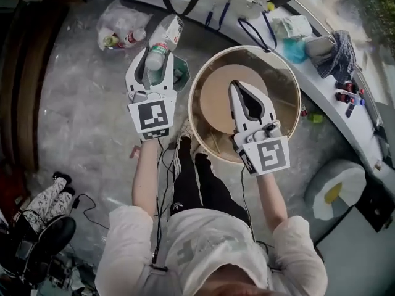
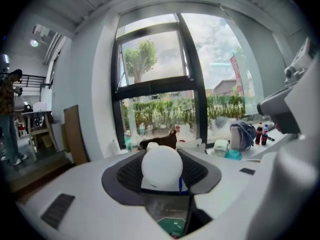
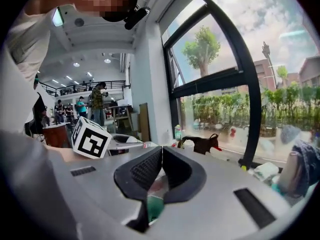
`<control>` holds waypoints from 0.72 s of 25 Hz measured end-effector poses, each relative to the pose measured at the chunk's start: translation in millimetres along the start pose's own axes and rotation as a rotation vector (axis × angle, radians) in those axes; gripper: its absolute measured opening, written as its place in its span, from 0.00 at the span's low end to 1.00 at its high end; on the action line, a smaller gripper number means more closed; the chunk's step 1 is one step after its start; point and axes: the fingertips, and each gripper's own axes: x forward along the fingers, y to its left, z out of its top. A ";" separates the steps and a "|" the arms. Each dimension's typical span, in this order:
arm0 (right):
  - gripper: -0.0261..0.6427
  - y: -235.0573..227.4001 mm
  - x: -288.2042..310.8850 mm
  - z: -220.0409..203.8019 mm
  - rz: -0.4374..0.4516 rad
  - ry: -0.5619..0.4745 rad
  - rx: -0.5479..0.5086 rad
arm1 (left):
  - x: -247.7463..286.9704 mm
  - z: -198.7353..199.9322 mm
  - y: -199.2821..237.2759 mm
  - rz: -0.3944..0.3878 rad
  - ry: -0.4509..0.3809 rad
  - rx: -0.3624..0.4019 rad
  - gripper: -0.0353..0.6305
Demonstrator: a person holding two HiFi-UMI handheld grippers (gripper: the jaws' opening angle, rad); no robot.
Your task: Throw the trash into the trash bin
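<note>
In the head view my left gripper (image 1: 156, 59) is shut on a clear plastic bottle (image 1: 164, 41) with a green label, which sticks out past the fingertips. It hangs over a small green bin (image 1: 182, 74) on the floor. In the left gripper view the bottle's round white end (image 2: 161, 166) sits between the ribbed pads of the left gripper (image 2: 161, 156). My right gripper (image 1: 236, 86) is shut with nothing in it, its tips touching, above a big round cream tub (image 1: 290, 79). The right gripper view shows the right gripper (image 3: 161, 150) with its tips together.
A clear plastic bag (image 1: 120, 26) of trash lies on the floor beyond the left gripper. A curved white counter (image 1: 321, 85) along the window carries a cloth (image 1: 338, 53), cola bottles (image 1: 344, 96) and cables. An egg-shaped cushion (image 1: 336, 190) lies at the right, and shoes (image 1: 52, 193) at the left.
</note>
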 end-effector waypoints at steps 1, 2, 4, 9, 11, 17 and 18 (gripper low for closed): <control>0.06 4.0 8.2 -19.7 0.017 0.023 0.011 | 3.8 -30.8 3.7 0.015 0.042 -0.015 0.36; 0.06 6.5 15.9 -39.0 0.029 0.047 0.025 | 7.6 -59.4 6.1 0.027 0.080 -0.026 0.36; 0.06 8.3 30.8 -74.1 0.039 0.091 0.051 | 16.2 -108.7 8.9 0.041 0.143 -0.037 0.36; 0.06 12.0 53.5 -131.8 0.076 0.175 0.069 | 32.9 -207.0 4.1 0.063 0.262 -0.095 0.36; 0.06 15.6 59.3 -146.0 0.088 0.197 0.067 | 35.7 -234.8 1.2 0.070 0.293 -0.124 0.36; 0.06 38.0 76.4 -168.6 0.139 0.215 0.060 | 37.6 -288.7 0.1 0.088 0.366 -0.143 0.36; 0.06 41.1 78.6 -170.9 0.146 0.217 0.060 | 37.9 -293.7 -0.7 0.088 0.371 -0.145 0.36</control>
